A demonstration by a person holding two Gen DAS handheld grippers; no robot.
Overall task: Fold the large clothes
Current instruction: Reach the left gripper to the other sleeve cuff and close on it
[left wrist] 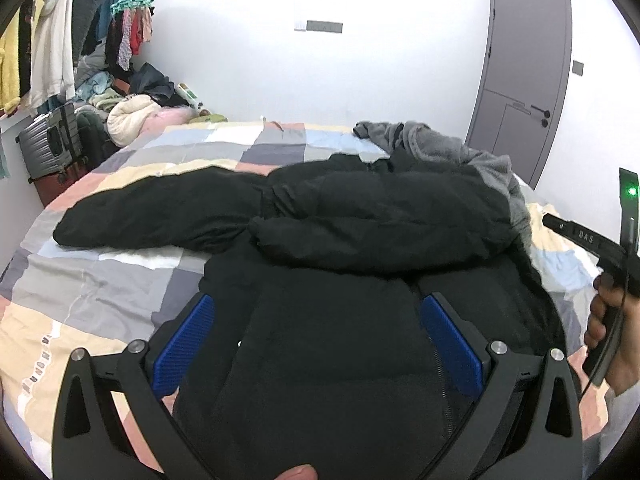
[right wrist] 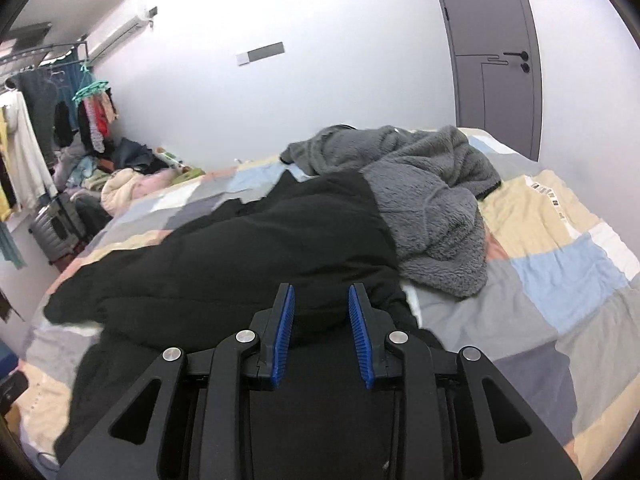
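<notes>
A large black padded jacket lies spread on the patchwork bed, one sleeve stretched left and the other folded across its body. My left gripper is wide open just above the jacket's near part, blue pads apart. The jacket also fills the middle of the right wrist view. My right gripper is open a moderate gap over the jacket's right side, holding nothing. The right gripper's body and the hand on it show in the left wrist view at the right edge.
A grey fleece garment lies bunched beside the jacket at the bed's far right. Piled clothes, a grey suitcase and a hanging rack stand at far left. A grey door is behind the bed.
</notes>
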